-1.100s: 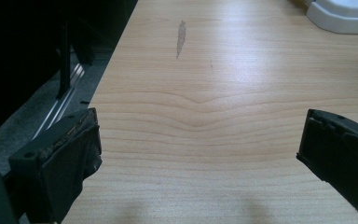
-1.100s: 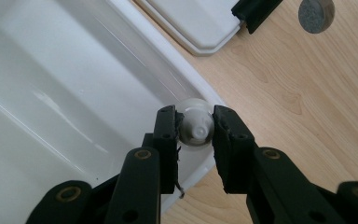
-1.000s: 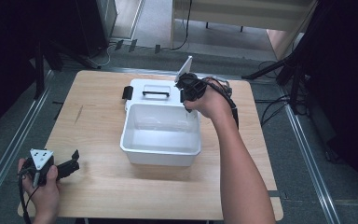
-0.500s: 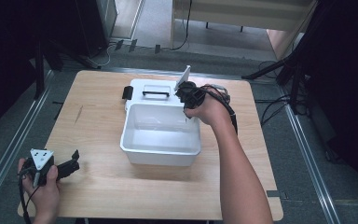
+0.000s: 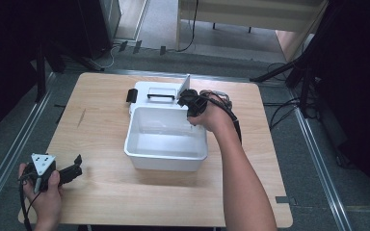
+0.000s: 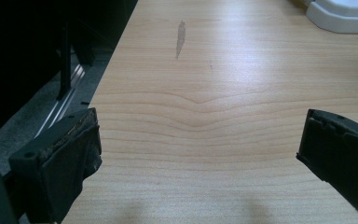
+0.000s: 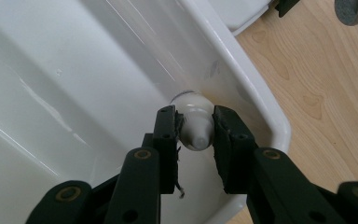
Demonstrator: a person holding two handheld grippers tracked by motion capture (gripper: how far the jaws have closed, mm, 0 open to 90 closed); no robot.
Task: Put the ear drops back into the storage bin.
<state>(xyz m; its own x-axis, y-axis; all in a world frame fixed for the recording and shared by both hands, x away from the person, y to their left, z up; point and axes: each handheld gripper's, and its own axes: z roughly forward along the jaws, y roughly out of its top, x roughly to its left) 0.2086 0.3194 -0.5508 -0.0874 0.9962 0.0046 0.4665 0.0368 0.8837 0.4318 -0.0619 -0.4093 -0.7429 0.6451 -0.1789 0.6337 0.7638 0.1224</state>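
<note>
R gripper (image 7: 196, 133) has jaws clamped on small white bottle (image 7: 195, 123), inside white bin (image 5: 166, 159) at its 1 o'clock corner. L gripper (image 5: 70, 171) rests at tabletop (image 5: 106, 192) 7 o'clock, jaws apart w/ nothing between.

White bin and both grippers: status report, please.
Right gripper shut on small white bottle, inside white bin. Left gripper open, over bare table. Nothing in the way.
</note>
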